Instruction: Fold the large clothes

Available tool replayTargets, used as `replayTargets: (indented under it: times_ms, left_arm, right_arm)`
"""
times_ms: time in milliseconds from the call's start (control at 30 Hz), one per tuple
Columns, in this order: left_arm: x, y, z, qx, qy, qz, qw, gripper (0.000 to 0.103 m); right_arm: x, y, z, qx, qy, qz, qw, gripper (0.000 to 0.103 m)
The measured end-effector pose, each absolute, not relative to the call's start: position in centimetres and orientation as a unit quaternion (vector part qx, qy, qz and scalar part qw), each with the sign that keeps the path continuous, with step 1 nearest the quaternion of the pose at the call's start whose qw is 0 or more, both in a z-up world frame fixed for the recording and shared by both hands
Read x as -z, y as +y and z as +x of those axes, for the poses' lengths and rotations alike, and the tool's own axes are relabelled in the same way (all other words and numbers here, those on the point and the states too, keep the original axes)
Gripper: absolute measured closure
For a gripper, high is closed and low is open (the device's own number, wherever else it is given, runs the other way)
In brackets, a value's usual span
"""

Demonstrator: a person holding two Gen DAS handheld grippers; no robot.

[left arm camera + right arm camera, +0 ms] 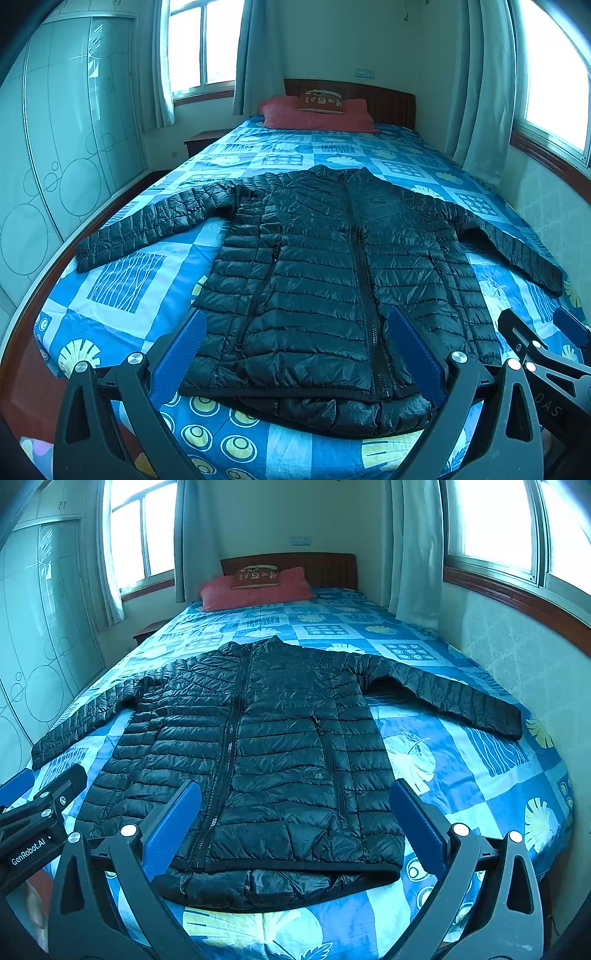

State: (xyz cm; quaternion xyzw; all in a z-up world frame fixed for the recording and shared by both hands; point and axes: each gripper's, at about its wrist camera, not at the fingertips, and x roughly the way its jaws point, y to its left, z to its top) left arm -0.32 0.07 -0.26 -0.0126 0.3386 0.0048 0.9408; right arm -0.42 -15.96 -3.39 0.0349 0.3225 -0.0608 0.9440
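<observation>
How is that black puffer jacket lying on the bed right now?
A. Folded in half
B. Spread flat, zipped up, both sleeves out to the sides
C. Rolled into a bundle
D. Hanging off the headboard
B: the black puffer jacket lies flat on the blue patterned bedspread, its front zip closed and each sleeve stretched outward, no fold made yet.

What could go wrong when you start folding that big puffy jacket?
The jacket looks shiny and puffy, so it might slip from the fingers or spring back open. Its hem sits near the foot edge of the bed, so a tug could drag it off. Both sleeves lie spread wide; one may flop loose.
</observation>
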Motion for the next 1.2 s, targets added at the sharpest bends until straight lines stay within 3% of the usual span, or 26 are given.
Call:
replayTargets:
  times_ms: [1200]
  left_arm:
    - [0.63, 0.34, -0.5, -0.006, 0.339, -0.013, 0.941, 0.005]
  right_arm:
    - [2.8, -15.69, -0.49, 0.06, 0.32, 0.032, 0.945, 0.002]
